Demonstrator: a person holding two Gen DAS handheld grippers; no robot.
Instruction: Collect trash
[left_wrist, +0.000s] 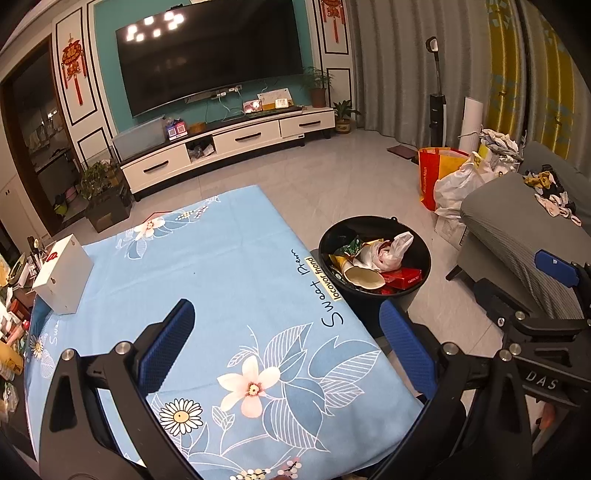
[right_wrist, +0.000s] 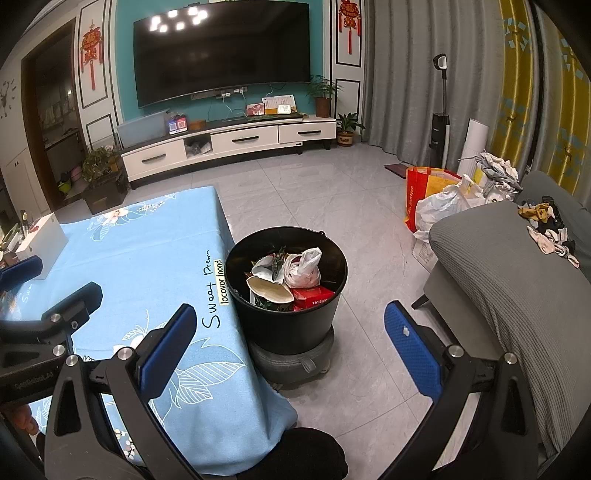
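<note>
A black bucket (left_wrist: 413, 258) (right_wrist: 288, 325) stands on a grey round base on the floor beside the table's right edge. Inside it lies trash: a paper cup (left_wrist: 364, 277) (right_wrist: 269, 290), a white plastic bag (left_wrist: 393, 251) (right_wrist: 304, 267), a red box (left_wrist: 404, 276) (right_wrist: 314, 297) and wrappers. My left gripper (left_wrist: 291, 339) hovers open over the blue flowered tablecloth (left_wrist: 207, 258) (right_wrist: 147, 251), nothing between its fingers. My right gripper (right_wrist: 291, 343) is open above the floor, just short of the bucket, and holds nothing.
A white box (left_wrist: 62, 280) (right_wrist: 40, 238) sits at the table's far left. A grey sofa (right_wrist: 517, 295) with loose socks stands to the right, with bags (right_wrist: 439, 199) behind it. A TV cabinet (right_wrist: 229, 142) lines the far wall across open tiled floor.
</note>
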